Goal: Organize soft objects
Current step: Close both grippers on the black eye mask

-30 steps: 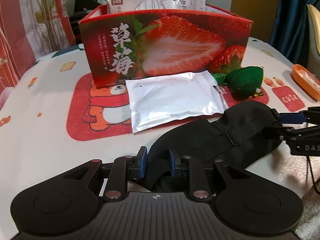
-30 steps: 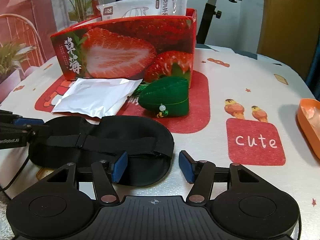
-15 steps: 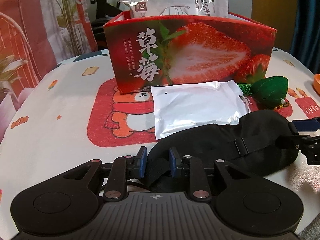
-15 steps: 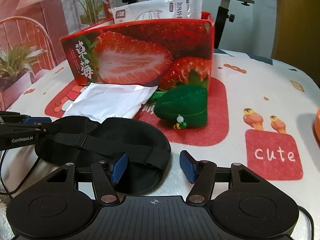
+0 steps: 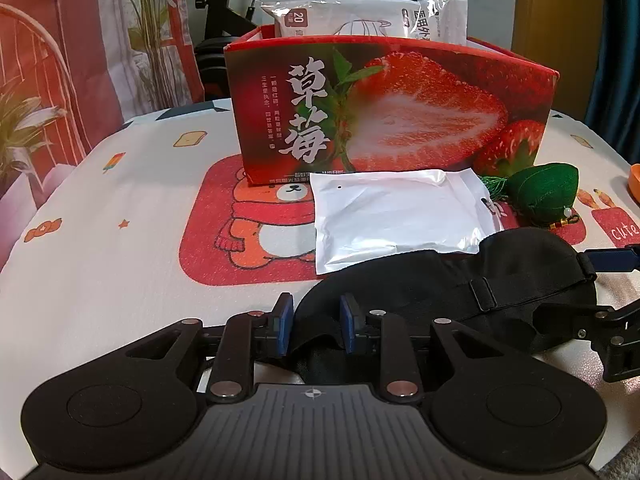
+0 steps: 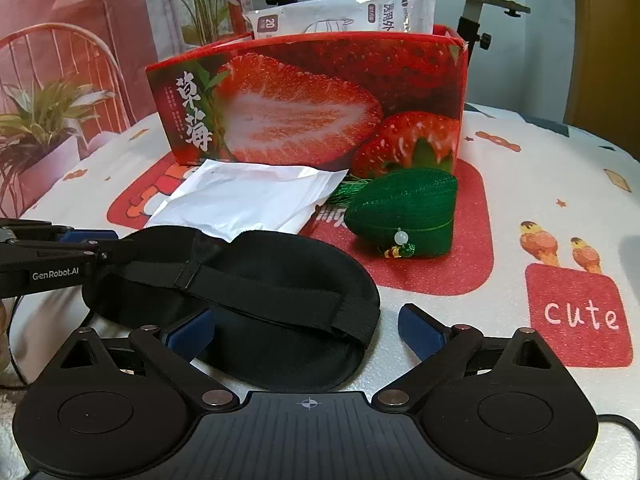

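A black sleep mask (image 5: pixel 460 280) (image 6: pixel 256 292) lies on the table in front of a red strawberry box (image 5: pixel 392 108) (image 6: pixel 312 100). My left gripper (image 5: pixel 314 322) is shut on the mask's left end. My right gripper (image 6: pixel 306 326) is open, its jaws either side of the mask's right end, with its left finger under the mask. A white foil pouch (image 5: pixel 400 216) (image 6: pixel 248 200) and a green plush dumpling (image 5: pixel 546 194) (image 6: pixel 404 212) lie between mask and box. White packets (image 5: pixel 360 20) (image 6: pixel 344 12) stand inside the box.
The round table (image 5: pixel 100 220) has a white cloth with red cartoon patches. An orange dish (image 5: pixel 634 182) sits at the far right edge. A plant (image 6: pixel 36 128) and an exercise bike (image 6: pixel 484 4) stand beyond the table.
Both grippers have moved closer to the box, with the mask held in the left one. The right gripper stays open around the mask's end.
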Available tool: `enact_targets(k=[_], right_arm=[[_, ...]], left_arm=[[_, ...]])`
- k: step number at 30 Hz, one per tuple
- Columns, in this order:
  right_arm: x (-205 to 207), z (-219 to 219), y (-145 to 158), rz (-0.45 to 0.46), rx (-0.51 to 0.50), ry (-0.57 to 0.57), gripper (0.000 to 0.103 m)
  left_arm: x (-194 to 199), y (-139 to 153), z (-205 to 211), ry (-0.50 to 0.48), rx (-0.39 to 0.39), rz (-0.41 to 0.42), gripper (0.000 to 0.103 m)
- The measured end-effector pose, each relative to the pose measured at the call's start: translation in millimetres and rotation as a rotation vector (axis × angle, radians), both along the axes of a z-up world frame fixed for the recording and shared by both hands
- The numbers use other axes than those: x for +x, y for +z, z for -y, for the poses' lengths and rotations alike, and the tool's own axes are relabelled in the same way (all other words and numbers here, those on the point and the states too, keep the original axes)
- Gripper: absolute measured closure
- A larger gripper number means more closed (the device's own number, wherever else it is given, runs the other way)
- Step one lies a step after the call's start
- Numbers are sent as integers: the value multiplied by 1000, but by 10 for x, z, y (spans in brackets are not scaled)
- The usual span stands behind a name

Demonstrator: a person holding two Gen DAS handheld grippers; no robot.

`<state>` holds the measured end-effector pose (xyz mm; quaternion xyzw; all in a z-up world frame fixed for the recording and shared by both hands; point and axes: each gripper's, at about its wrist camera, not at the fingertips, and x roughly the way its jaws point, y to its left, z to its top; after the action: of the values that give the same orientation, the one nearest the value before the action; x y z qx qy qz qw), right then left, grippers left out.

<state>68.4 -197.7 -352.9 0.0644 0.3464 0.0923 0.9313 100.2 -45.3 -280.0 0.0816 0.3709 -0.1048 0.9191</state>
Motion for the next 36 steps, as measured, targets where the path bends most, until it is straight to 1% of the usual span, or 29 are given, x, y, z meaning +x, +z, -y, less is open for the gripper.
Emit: enact_targets(k=[2,8,19,23,27,28,29,30,31,32,33,34,35,36], right_arm=[[-2,25,-3,-1,15,-9,1],[-3,64,-10,-1,44,-29,0],[59,-43,-2,-29,-37,-37,0],[93,-19,7,-34,-22,-38,0],[107,-30,0,-28,-33,-28,1],[108,-40,1,-26,-41,-26,5],[105,-51,9,-19,-51,-22,15],[102,-60,19,-13,-58,-19,21],[96,-63,32,-7,-62,-18,35],[92,-57,45,-3,-60,-17,45],[89,-45,54,-4,-61,-23,48],[81,-29,59,-3,-61,-31,56],[71,-7,62,-2,-57,-34,61],[57,13,65,-2,-51,-37,65]], left_arm=[[0,0,0,0,-1,0,75],[-5,3,2,4,-3,-1,75],[-10,5,-2,5,-8,-2,75],[-13,4,-6,5,-9,-1,75],[-16,2,-4,5,-8,0,76],[-16,2,-3,4,-8,0,76],[-17,3,-2,4,-8,0,76],[-18,3,-2,5,-7,1,76],[-18,5,1,4,-8,1,77],[-19,6,0,3,-10,2,77],[-18,6,-3,3,-13,2,78],[-20,7,-6,2,-15,2,78],[-22,8,-7,1,-17,2,79],[-25,10,-8,1,-18,2,80]])
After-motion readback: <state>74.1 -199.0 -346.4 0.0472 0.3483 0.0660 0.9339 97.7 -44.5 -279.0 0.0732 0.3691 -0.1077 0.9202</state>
